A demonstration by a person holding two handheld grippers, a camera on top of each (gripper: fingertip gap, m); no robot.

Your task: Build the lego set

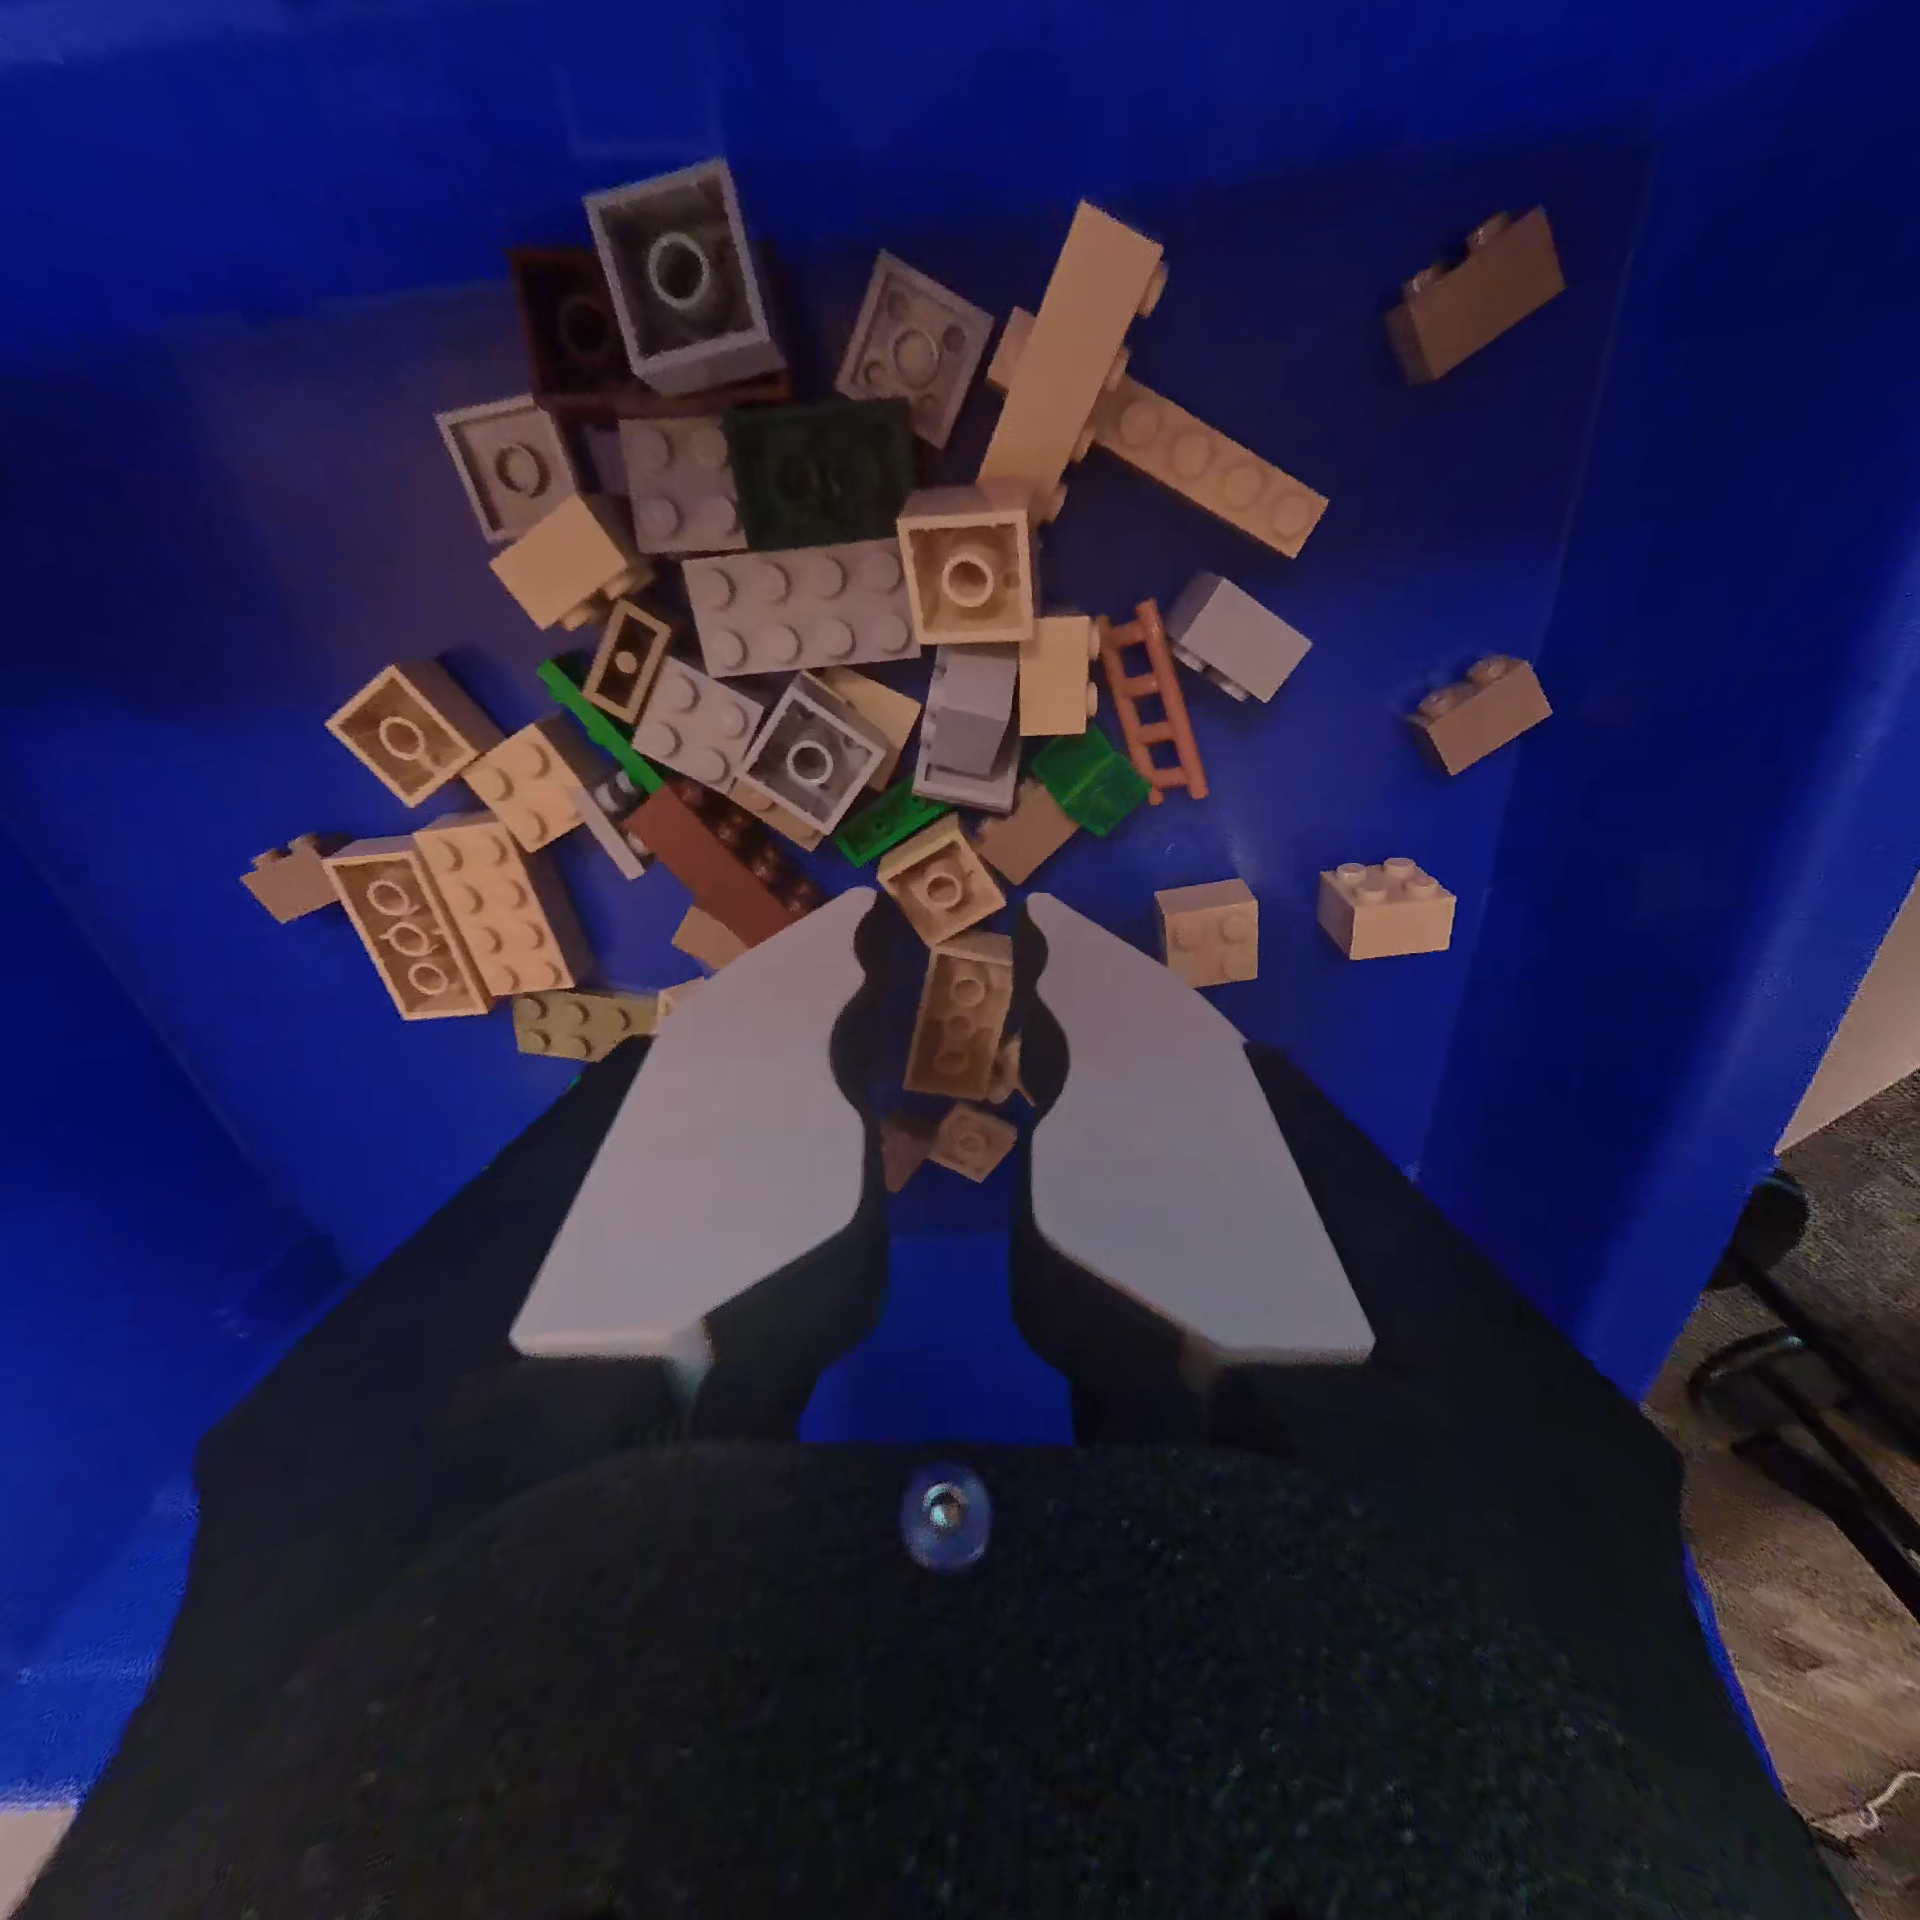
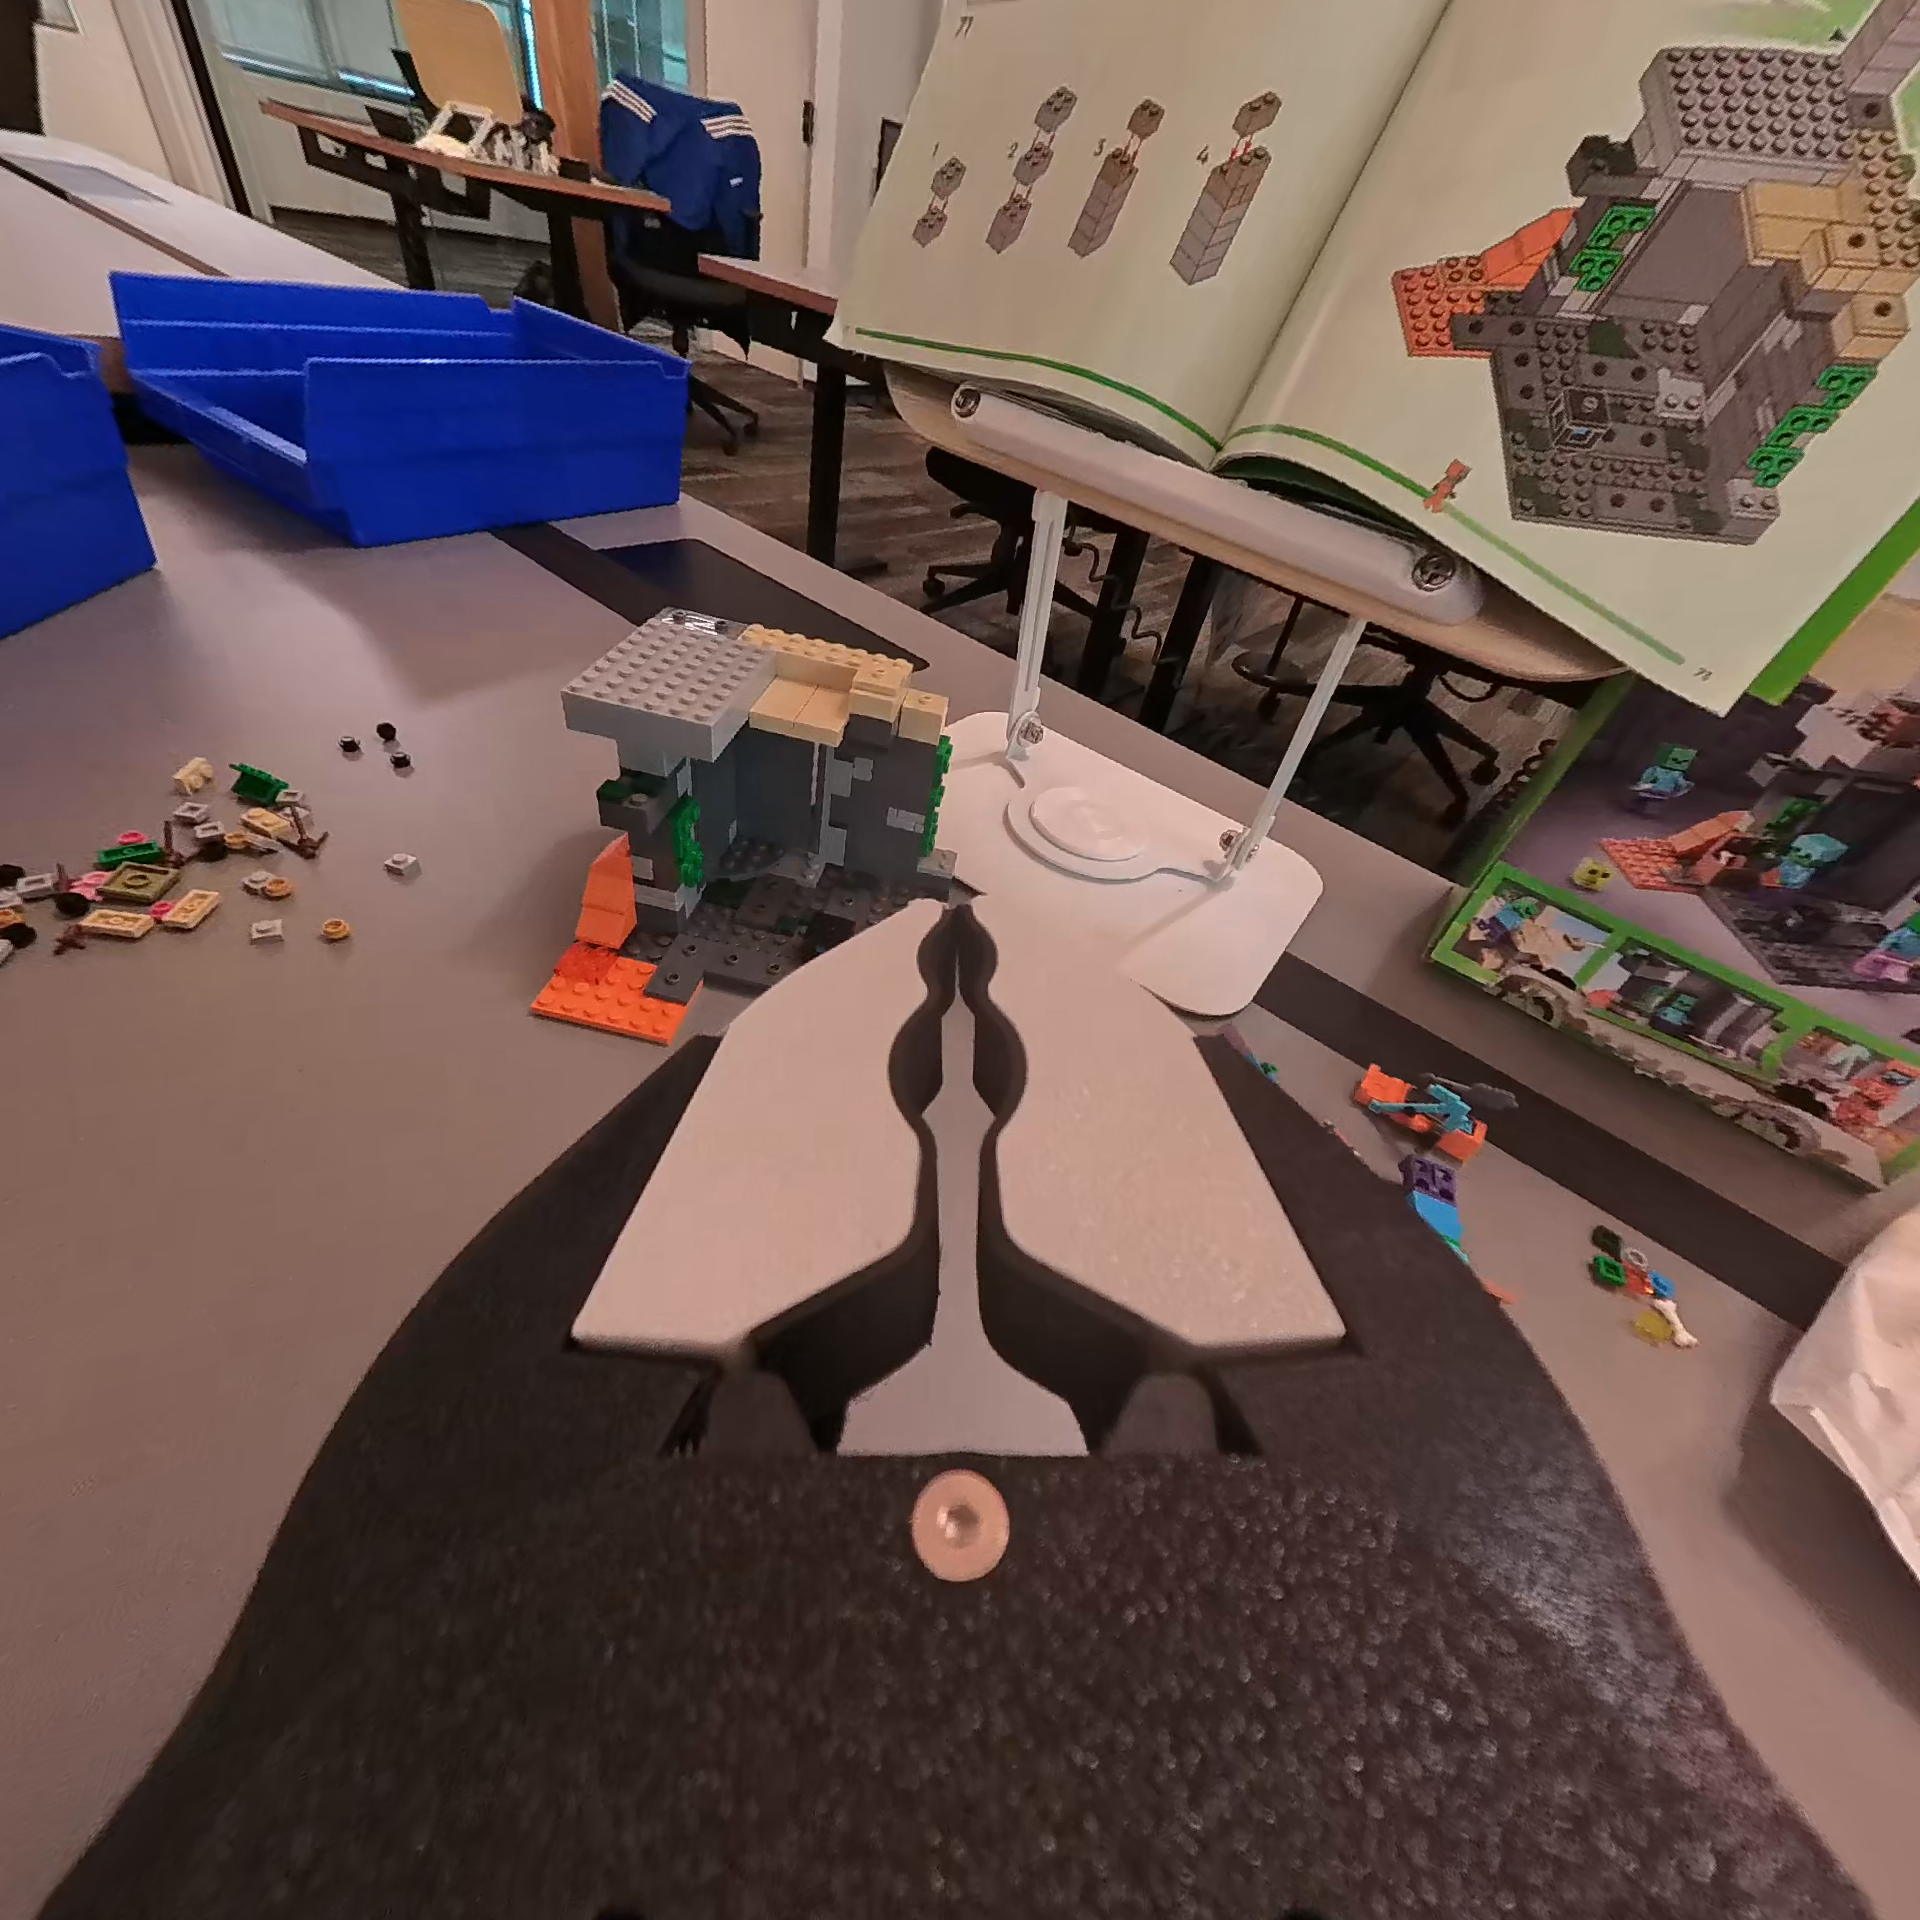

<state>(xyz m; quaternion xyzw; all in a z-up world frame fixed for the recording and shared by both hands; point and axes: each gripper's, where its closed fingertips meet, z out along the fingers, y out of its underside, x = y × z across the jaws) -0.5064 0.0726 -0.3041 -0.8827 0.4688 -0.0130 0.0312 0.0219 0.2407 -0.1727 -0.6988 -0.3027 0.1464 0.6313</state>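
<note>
In the left wrist view my left gripper (image 1: 951, 914) reaches down into a blue bin (image 1: 1558, 520) over a pile of tan, grey, brown and green bricks (image 1: 800, 613). A tan brick (image 1: 961, 1013) stands tilted between its fingers. It lies close to the right pad, and a dark gap shows on its left side, so the jaws are open around it. An upturned tan square brick (image 1: 940, 883) lies just ahead of the tips. In the right wrist view my right gripper (image 2: 954, 914) is shut with nothing in it, above the table beside a part-built grey, tan and orange brick model (image 2: 758, 790).
A white book stand (image 2: 1122, 862) holds an open instruction booklet (image 2: 1351, 260) behind the model. The set's box (image 2: 1714, 935) stands at right. Blue bins (image 2: 416, 416) sit at back left. Small loose pieces (image 2: 156, 873) lie at left, and more (image 2: 1434, 1122) at right. Left tips to right tips: about 55 cm.
</note>
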